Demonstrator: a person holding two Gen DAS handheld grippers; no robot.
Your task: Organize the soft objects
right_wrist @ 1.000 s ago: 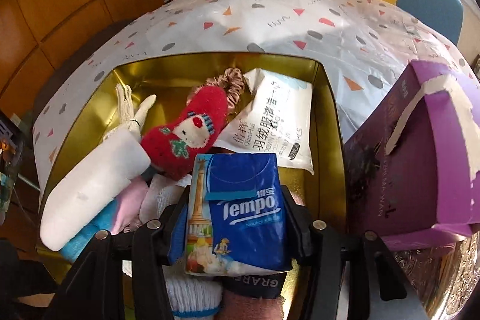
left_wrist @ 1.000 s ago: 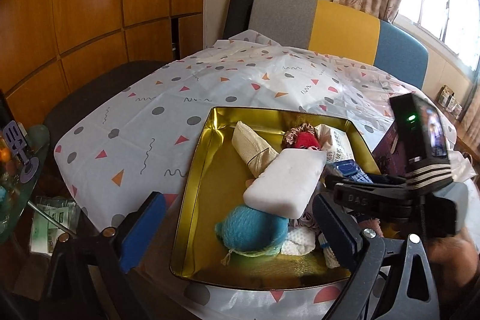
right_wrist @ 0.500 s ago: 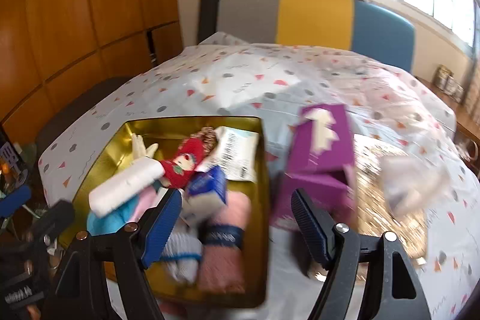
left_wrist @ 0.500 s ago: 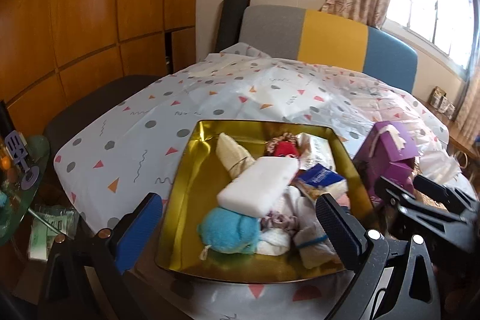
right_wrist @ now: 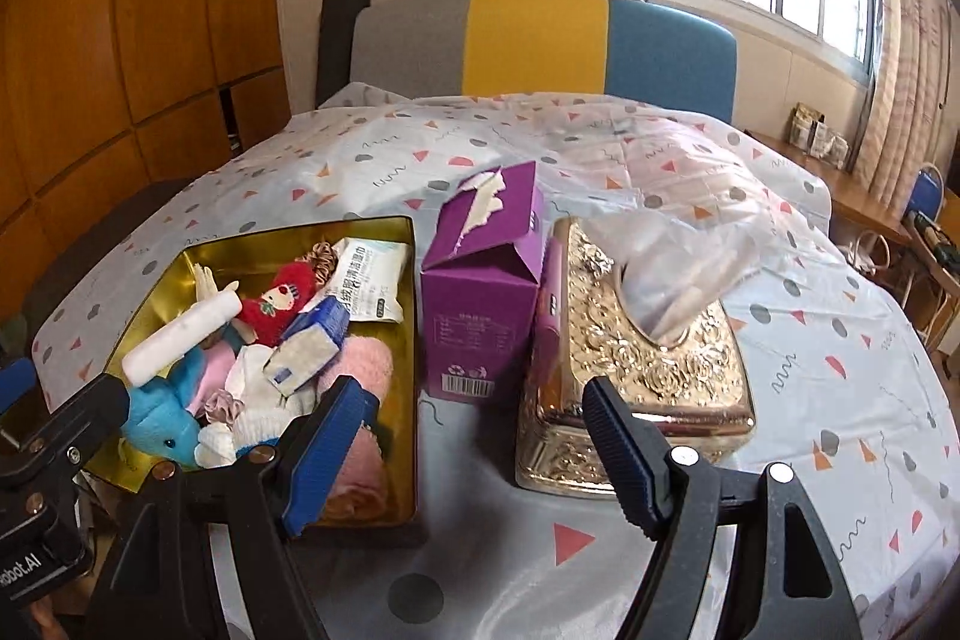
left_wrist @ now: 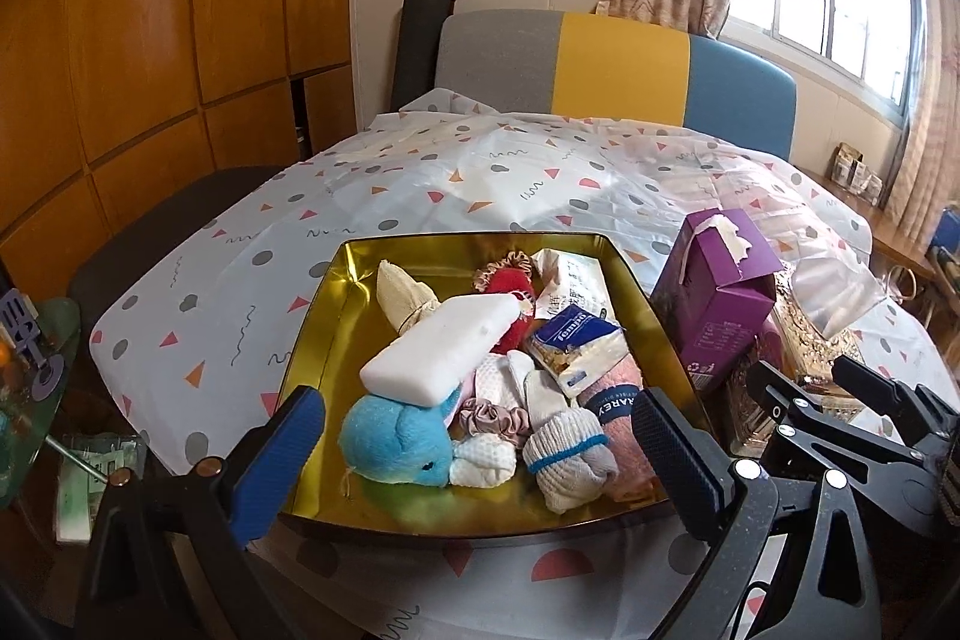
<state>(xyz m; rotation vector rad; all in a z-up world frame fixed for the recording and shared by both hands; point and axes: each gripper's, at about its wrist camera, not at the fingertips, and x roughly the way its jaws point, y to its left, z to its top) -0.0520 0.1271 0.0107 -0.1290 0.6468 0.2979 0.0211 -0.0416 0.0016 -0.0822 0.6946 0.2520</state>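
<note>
A gold tin tray (left_wrist: 312,334) (right_wrist: 150,280) on the table holds several soft things: a white sponge (left_wrist: 441,349), a blue plush whale (left_wrist: 393,433), a red doll (right_wrist: 276,301), a blue Tempo tissue pack (left_wrist: 576,346) (right_wrist: 312,340), a pink towel (right_wrist: 360,358), rolled white socks (left_wrist: 564,454) and a wipes pack (right_wrist: 369,277). My left gripper (left_wrist: 474,460) is open and empty, held back at the tray's near edge. My right gripper (right_wrist: 480,451) is open and empty, above the cloth in front of the purple box, right of the tray.
A purple carton (right_wrist: 480,274) (left_wrist: 714,304) stands right of the tray. A gold embossed tissue box (right_wrist: 642,340) with plastic film sticking out lies beside it. The table has a patterned white cloth (right_wrist: 810,370). A grey, yellow and blue bench back (left_wrist: 600,64) stands behind.
The right gripper opened, left the Tempo tissue pack lying in the tray, and pulled back and to the right. The left gripper also drew back from the tray.
</note>
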